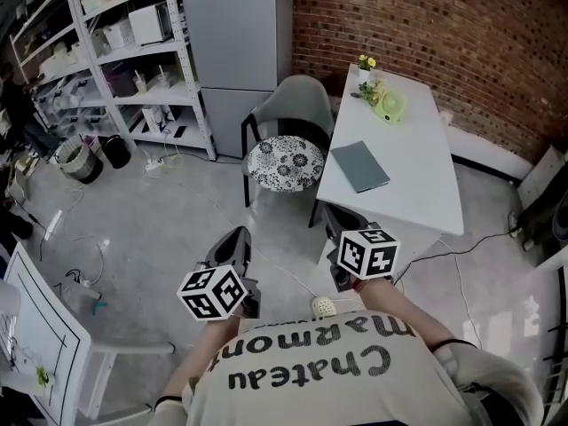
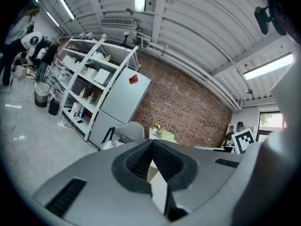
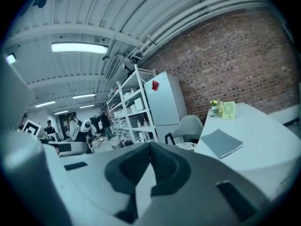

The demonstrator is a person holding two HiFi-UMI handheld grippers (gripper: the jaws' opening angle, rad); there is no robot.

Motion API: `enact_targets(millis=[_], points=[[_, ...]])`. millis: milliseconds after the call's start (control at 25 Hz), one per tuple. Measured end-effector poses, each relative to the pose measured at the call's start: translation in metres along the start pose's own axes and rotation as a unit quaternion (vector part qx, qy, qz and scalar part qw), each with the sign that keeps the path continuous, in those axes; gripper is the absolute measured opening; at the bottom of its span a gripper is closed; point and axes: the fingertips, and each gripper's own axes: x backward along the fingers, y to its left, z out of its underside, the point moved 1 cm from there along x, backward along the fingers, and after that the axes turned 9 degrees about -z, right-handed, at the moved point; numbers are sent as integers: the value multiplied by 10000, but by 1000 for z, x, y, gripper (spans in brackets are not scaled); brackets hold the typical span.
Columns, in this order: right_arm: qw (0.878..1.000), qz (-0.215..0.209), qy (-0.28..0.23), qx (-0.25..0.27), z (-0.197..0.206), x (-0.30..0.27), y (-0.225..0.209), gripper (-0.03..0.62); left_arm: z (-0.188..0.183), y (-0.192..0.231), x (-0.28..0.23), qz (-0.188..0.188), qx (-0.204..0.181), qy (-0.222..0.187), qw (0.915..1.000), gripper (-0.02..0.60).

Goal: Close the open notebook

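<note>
The notebook (image 1: 359, 166) lies flat mid-table (image 1: 417, 193) with its grey cover up, so the closing looks done and nothing seems left. The left claw (image 2: 151, 142) and right claw (image 3: 150, 147) are both pinched together, empty, well short of the near edge. A chair (image 1: 288, 153) crowds the table's left side

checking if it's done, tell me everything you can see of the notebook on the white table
The notebook is a thin grey-blue rectangle with a plain matte cover, lying shut and flat on the white table, slightly askew to its edges, on the side nearer the chair. Only the table touches it.
</note>
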Motion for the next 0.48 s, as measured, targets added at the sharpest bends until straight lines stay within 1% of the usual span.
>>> enact_targets(millis=[480], points=[[10000, -6, 51, -47, 9, 3, 2, 3, 4, 4, 5, -53, 5, 18, 10000, 2]])
